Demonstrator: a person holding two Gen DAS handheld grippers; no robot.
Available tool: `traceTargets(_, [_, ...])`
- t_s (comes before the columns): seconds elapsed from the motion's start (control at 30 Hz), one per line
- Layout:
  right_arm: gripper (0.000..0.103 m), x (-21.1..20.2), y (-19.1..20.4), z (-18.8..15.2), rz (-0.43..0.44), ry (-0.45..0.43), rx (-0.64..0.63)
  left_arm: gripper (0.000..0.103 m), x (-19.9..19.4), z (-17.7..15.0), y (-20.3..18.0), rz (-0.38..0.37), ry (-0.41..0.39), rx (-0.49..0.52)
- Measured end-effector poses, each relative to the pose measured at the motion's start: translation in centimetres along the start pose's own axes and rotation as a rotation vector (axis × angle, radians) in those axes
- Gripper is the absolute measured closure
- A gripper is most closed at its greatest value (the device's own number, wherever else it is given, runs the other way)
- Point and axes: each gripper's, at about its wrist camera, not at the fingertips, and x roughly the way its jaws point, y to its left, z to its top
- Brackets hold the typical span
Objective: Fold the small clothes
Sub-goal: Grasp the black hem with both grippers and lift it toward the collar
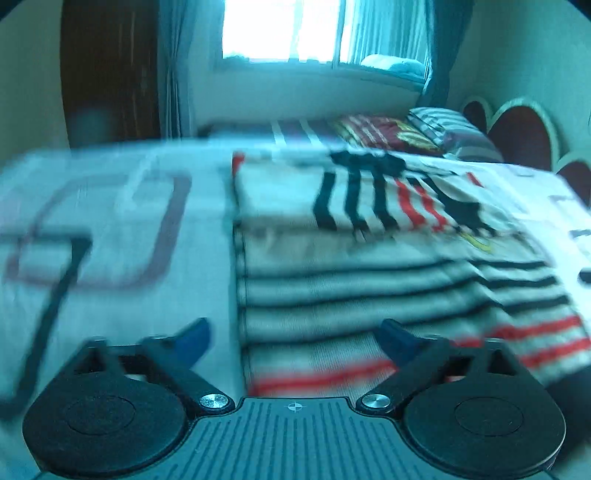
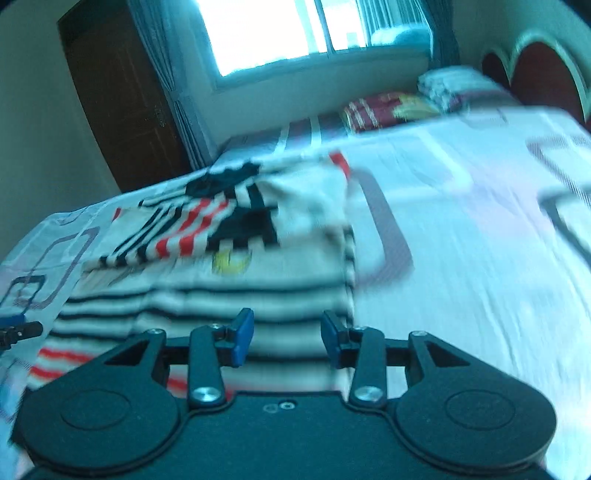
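A small white knit garment [image 1: 369, 280] with black and red stripes and a cartoon figure lies flat on the bed, partly folded over at its far end. It also shows in the right wrist view [image 2: 221, 280]. My left gripper [image 1: 295, 332] is open wide and empty, hovering over the garment's near left edge. My right gripper [image 2: 287, 332] is open and empty, hovering over the garment's near right edge. A tip of the left gripper [image 2: 18, 332] shows at the left border of the right wrist view. Both views are blurred by motion.
The garment lies on a white bed sheet [image 1: 110, 229] with square outlines, which also shows in the right wrist view [image 2: 480, 240]. Pillows [image 1: 443, 129] and a red headboard [image 1: 524, 129] are at the far right. A brown door [image 2: 125, 103] and a window [image 1: 284, 29] stand beyond the bed.
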Motion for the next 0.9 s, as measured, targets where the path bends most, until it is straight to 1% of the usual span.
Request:
traceTargets(0.03, [0.064,-0.8,-0.4,-1.0,0.009,0.022,0.018,0.022,-0.6,-1.0,0.4,-0.032,0.025,-0.029])
traceTargets(0.13, [0.062,-3.0,-1.5,-4.0,0.039,0.074,0.092,0.022,-2.3,-4.1,1.7,-0.104,0.081,-0.101])
traceTargets(0.2, [0.062,-4.0,-1.9,-5.7,0.072,0.104,0.14,0.022,-2.8,-5.9,2.3,-0.179,0.121,-0.166])
traceTargets(0.23, [0.062,-4.5,-2.0,-6.4,0.088,0.109,0.162,0.025,-2.9,-6.7,2.5,-0.223,0.149,-0.191])
traceTargets(0.27, [0.062,-4.9,-2.2,-7.0,0.104,0.113,0.191,0.026,-3.0,-7.4,2.4,-0.254,0.162,-0.209])
traceTargets(0.37, [0.064,-5.3,-2.4,-8.6,0.142,0.129,0.266,0.026,-3.3,-8.4,2.3,-0.304,0.156,-0.259])
traceTargets(0.43, [0.065,-4.9,-2.6,-9.5,0.182,0.147,0.327,0.026,-2.8,-8.6,2.8,-0.373,0.158,-0.342])
traceTargets(0.5, [0.065,-4.4,-2.7,-10.2,0.196,0.16,0.372,0.026,-2.3,-9.0,3.0,-0.414,0.157,-0.397])
traceTargets(0.53, [0.065,-4.3,-2.7,-10.5,0.206,0.154,0.394,0.033,-2.1,-9.2,3.3,-0.434,0.157,-0.433])
traceTargets(0.6, [0.065,-4.4,-2.8,-10.7,0.22,0.149,0.428,0.05,-1.6,-9.9,3.7,-0.478,0.181,-0.51])
traceTargets(0.67, [0.065,-4.3,-2.8,-10.9,0.248,0.151,0.453,0.051,-1.4,-10.8,4.1,-0.499,0.171,-0.564])
traceTargets(0.77, [0.067,-3.9,-3.1,-11.3,0.269,0.155,0.489,0.053,-0.6,-11.1,4.9,-0.513,0.15,-0.658])
traceTargets(0.83, [0.07,-3.4,-3.6,-11.2,0.287,0.153,0.539,0.053,-0.1,-11.1,5.0,-0.513,0.136,-0.685])
traceTargets(0.87, [0.07,-3.1,-3.8,-11.2,0.298,0.156,0.553,0.053,0.2,-10.9,4.9,-0.516,0.133,-0.69])
traceTargets(0.9, [0.073,-2.9,-3.8,-11.1,0.303,0.16,0.556,0.053,0.5,-10.8,4.8,-0.52,0.128,-0.689])
